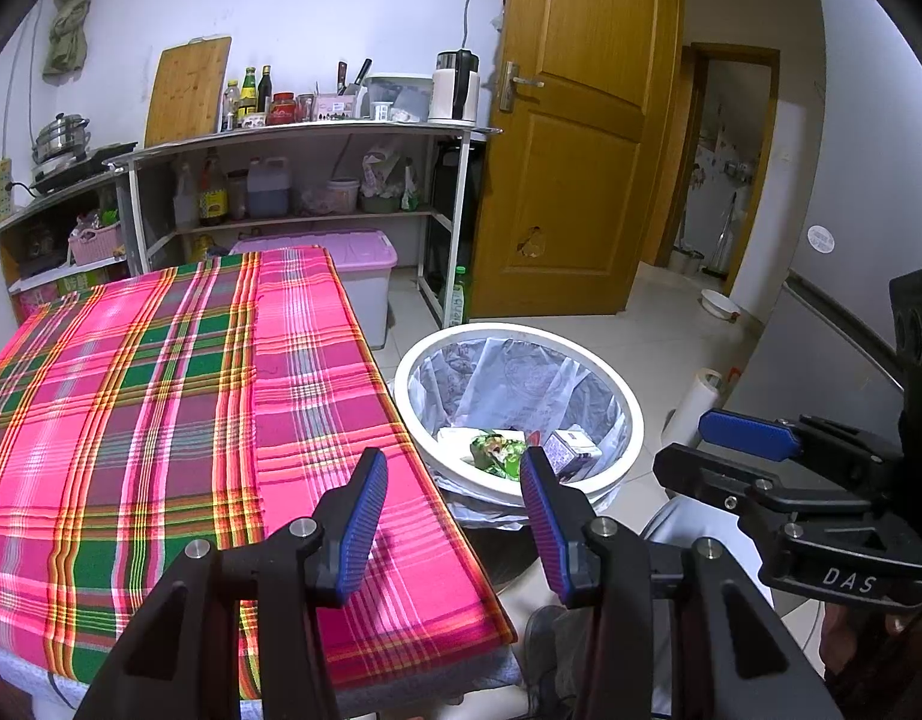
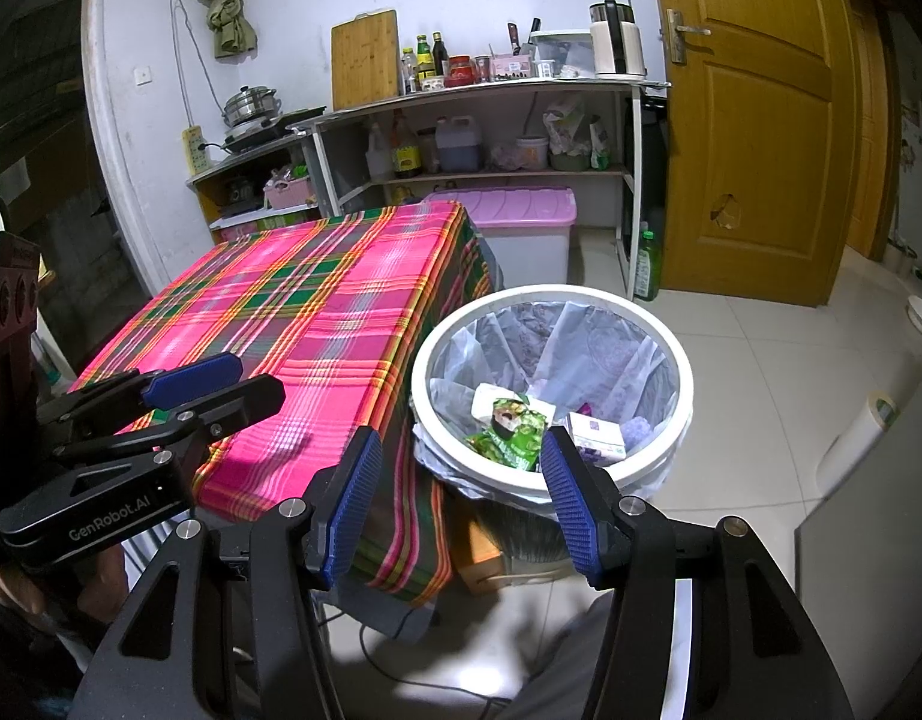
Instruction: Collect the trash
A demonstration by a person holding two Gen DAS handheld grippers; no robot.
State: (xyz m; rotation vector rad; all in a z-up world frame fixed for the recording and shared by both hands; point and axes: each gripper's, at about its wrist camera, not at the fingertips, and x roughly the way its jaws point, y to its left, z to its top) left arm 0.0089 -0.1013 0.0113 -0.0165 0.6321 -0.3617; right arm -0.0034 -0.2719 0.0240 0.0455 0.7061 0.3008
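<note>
Right wrist view — right gripper (image 2: 461, 498) and left gripper (image 2: 215, 384) both spread, pinching nothing; trash (image 2: 511, 429) lies in the lined bin (image 2: 580, 483), just ahead-right of the right fingers — tablecloth (image 2: 317, 324) bare.

Worktop cloth (image 1: 161, 396): pink plaid, crossed with green, orange and yellow bands; centre-left of frame.
Trash bin (image 1: 631, 420): white rim, translucent pale-grey liner; centre right.
Snack wrapper (image 2: 511, 432) in the bin: green, printed.
Small carton (image 2: 598, 435) in the bin: white with purple print.
Left hand-held gripper (image 1: 455, 519): black body, ribbed blue pads; lower centre.
Right hand-held gripper (image 2: 461, 504): same black and blue.
Door (image 1: 574, 120): honey-brown wood; upper right.
Storage box lid (image 2: 508, 207): lilac.
Floor (image 2: 760, 372): off-white tiles.
</note>
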